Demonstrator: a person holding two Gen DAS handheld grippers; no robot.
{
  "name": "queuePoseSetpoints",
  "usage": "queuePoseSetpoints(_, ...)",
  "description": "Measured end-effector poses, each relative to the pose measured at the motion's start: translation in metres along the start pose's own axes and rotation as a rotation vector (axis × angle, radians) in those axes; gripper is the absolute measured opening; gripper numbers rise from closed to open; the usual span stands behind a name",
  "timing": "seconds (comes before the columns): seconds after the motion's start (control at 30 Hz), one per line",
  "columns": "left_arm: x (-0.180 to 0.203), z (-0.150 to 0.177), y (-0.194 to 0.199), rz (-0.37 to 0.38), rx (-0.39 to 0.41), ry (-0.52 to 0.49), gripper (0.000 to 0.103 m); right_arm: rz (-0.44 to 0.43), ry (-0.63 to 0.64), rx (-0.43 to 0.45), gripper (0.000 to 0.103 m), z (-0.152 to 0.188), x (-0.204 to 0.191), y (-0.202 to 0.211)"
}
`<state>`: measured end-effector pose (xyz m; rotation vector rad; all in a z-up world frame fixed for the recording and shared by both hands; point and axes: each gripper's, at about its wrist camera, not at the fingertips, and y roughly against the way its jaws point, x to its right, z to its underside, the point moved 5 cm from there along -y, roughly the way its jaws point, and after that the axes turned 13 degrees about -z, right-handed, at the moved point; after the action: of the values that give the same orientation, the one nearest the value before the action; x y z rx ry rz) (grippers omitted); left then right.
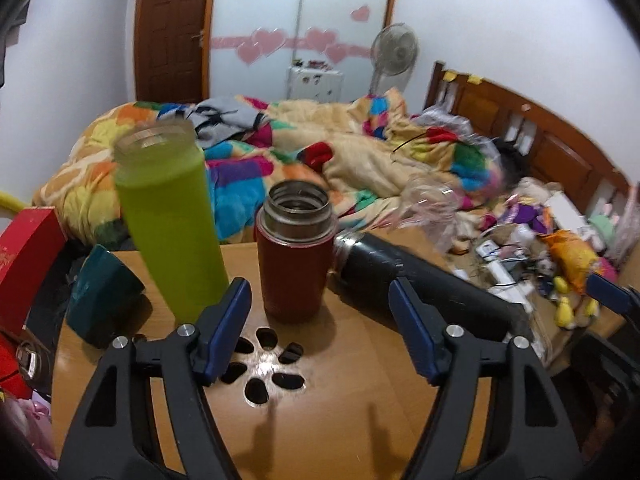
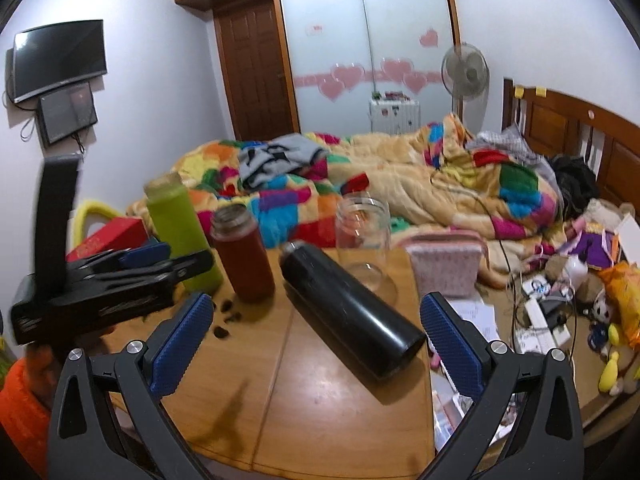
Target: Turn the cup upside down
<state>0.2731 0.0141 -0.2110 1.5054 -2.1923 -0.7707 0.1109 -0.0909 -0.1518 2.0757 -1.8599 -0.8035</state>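
Note:
Several cups stand on a small wooden table [image 1: 360, 400]. A tall green bottle [image 1: 172, 216] and a red thermos [image 1: 294, 256] stand upright with open mouths. A black flask [image 1: 420, 284] lies on its side, also in the right wrist view [image 2: 352, 312]. A clear glass jar [image 2: 362, 240] stands upright behind it. My left gripper [image 1: 320, 328] is open and empty, just in front of the red thermos [image 2: 244, 256]. My right gripper [image 2: 316, 336] is open and empty, its jaws either side of the black flask's base. The left gripper's body [image 2: 112, 280] shows at left beside the green bottle [image 2: 180, 232].
A flower-shaped cutout [image 1: 264, 364] marks the table centre. A teal box [image 1: 100, 292] and a red box [image 1: 24, 256] sit at the left. A pink box [image 2: 444, 264] stands at the right. A bed with a colourful quilt [image 2: 400, 184] lies behind; clutter [image 2: 560, 300] covers the floor.

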Motion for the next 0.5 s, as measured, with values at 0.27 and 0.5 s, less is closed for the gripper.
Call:
queuePoseSetpoints(0.27, 0.003, -0.012, -0.060, -0.095, -0.018, 0.022, 0.072, -0.009, -0.037, -0.054, 0.103, 0.018, 0.023, -0.018)
queuePoseSetpoints(0.5, -0.001, -0.016, -0.072, -0.064, -0.028, 0.024, 0.062, -0.042, -0.040, -0.096, 0.103, 0.033, 0.025, -0.037)
